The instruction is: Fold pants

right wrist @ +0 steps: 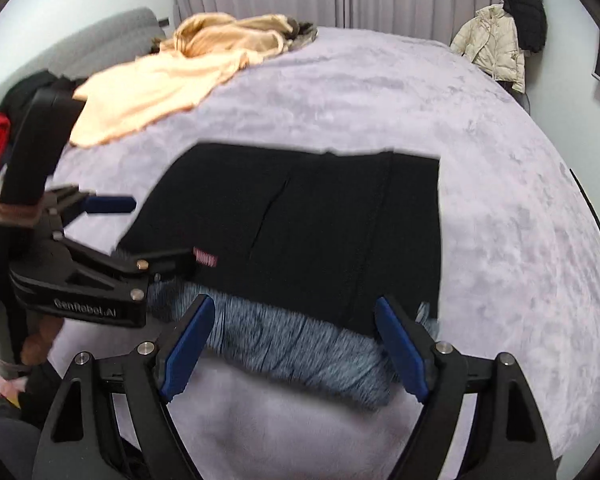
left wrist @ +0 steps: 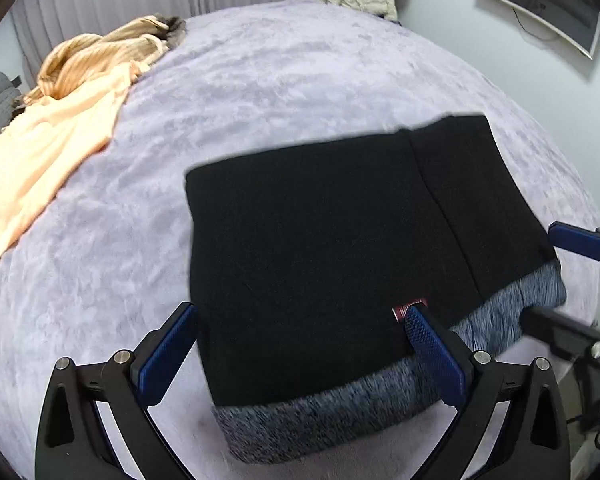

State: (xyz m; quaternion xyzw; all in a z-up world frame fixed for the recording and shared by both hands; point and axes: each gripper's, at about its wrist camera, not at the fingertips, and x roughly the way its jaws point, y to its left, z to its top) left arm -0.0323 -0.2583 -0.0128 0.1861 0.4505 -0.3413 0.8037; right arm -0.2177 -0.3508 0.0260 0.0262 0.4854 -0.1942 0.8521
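Black pants (left wrist: 332, 248), folded into a flat block w/ grey waistband (left wrist: 300, 428) nearest, lie on the lilac bed (left wrist: 260, 92) right under both claws. Left claw (left wrist: 300, 352) is spread wide, nothing gripped; its right finger sits over the pants by a small red label (left wrist: 408, 308). Right claw (right wrist: 296, 344) also wide apart, empty, hanging over the waistband. Peach clothes (left wrist: 48, 136) lie well beyond, up-left of left claw.
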